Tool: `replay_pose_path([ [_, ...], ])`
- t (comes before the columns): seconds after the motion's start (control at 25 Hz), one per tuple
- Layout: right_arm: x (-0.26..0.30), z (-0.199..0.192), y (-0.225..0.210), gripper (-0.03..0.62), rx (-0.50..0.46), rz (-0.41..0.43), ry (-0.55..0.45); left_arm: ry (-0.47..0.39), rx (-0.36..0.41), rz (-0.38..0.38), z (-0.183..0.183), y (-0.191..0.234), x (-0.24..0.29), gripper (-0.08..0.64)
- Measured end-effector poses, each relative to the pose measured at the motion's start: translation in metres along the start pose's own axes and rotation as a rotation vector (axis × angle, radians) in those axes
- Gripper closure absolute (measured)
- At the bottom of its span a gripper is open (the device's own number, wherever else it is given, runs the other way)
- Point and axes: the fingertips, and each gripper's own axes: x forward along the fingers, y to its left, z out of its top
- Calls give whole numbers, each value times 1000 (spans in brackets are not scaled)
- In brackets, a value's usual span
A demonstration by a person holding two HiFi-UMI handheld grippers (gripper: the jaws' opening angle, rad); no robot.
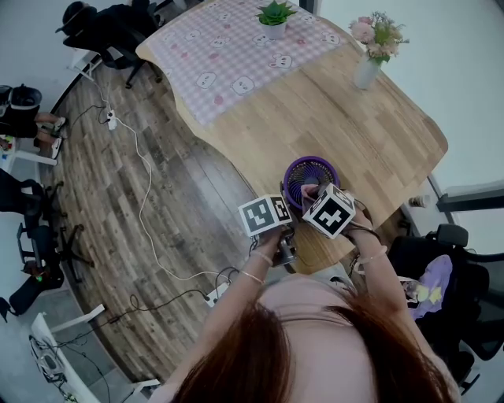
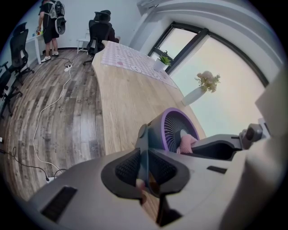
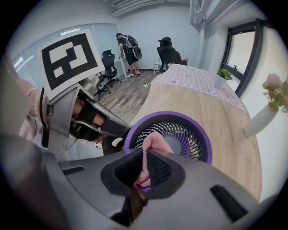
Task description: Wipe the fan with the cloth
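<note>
Your right claw [image 3: 144, 168] pinches the pink cloth [image 3: 154, 143] against the fan [image 3: 191, 134] grille; your left claw [image 2: 145, 167] (closed tight) grips its thin rear edge.

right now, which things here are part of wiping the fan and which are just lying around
In the job:
purple fan
pink cloth, against the fan's grille
right gripper, shut on the cloth
left gripper, shut on the fan

Just lying about:
potted plant
vase of flowers
checked tablecloth
power strip on the floor
</note>
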Motion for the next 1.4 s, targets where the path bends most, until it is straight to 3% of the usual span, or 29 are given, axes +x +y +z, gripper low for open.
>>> replay_pose_path([
  [0.72,15,30,-1,571,27,8,-73,19,103,-1,3,-2,1,511],
  [1.04,22,48,-13,571,88,-49,-153,24,112,-20,-1,-5,2,511],
  [1.4,-2,60,-28,571,147,-189,-266,2,100,-59,1,-5,-6,506],
])
